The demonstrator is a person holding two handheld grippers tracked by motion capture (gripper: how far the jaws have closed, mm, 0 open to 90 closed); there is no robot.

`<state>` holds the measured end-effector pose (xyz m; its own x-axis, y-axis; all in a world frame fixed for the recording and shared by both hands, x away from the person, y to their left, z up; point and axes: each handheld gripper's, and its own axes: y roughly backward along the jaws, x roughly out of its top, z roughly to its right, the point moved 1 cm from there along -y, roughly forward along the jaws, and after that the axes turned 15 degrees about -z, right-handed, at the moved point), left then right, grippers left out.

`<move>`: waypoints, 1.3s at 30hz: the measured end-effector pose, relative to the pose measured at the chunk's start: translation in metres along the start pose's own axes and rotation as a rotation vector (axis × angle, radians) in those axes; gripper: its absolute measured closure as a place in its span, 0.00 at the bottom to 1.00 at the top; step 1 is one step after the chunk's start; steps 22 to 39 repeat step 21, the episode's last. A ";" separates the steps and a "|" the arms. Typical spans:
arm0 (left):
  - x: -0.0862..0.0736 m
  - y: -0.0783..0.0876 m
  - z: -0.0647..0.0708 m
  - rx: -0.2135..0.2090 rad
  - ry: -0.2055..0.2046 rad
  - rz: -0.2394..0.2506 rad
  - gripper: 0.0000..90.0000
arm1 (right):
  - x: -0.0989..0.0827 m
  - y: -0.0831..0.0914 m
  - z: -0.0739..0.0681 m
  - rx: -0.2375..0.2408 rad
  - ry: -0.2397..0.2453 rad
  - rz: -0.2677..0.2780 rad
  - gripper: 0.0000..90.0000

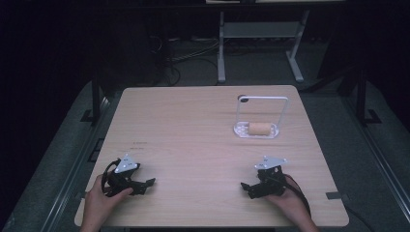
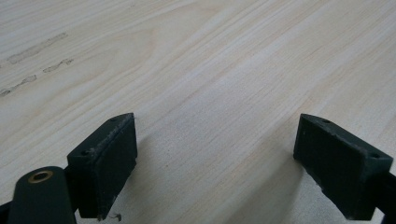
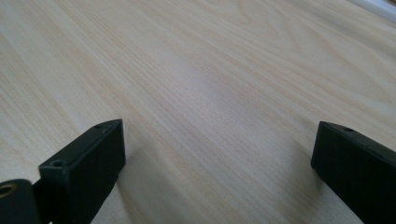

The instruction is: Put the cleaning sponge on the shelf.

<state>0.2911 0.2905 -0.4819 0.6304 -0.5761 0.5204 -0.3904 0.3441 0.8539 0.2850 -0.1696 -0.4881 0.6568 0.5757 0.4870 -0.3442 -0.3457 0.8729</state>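
Left gripper point(image 1: 145, 185) at bench point(image 1: 193, 130) near-left corner, jaws spread, right gripper point(image 1: 247, 187) near-right, jaws spread, roll point(image 1: 260, 129) on rack point(image 1: 261, 116) far-right.

Black grippers point(image 1: 145, 185), grey triangular plates point(image 1: 126, 163)

Forearms point(image 1: 92, 217) cropped at bottom edge

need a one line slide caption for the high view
Both tools, left and right, rest open on the table, a roll on its white stand beyond.
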 end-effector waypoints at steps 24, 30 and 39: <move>0.000 0.000 0.000 0.000 0.001 0.000 0.14 | -0.001 0.000 0.000 0.000 -0.006 0.010 0.03; 0.000 0.000 0.000 0.000 0.001 0.000 0.14 | -0.001 0.000 0.000 0.000 -0.006 0.010 0.03; 0.000 0.000 0.000 0.000 0.001 0.000 0.14 | -0.001 0.000 0.000 0.000 -0.006 0.010 0.03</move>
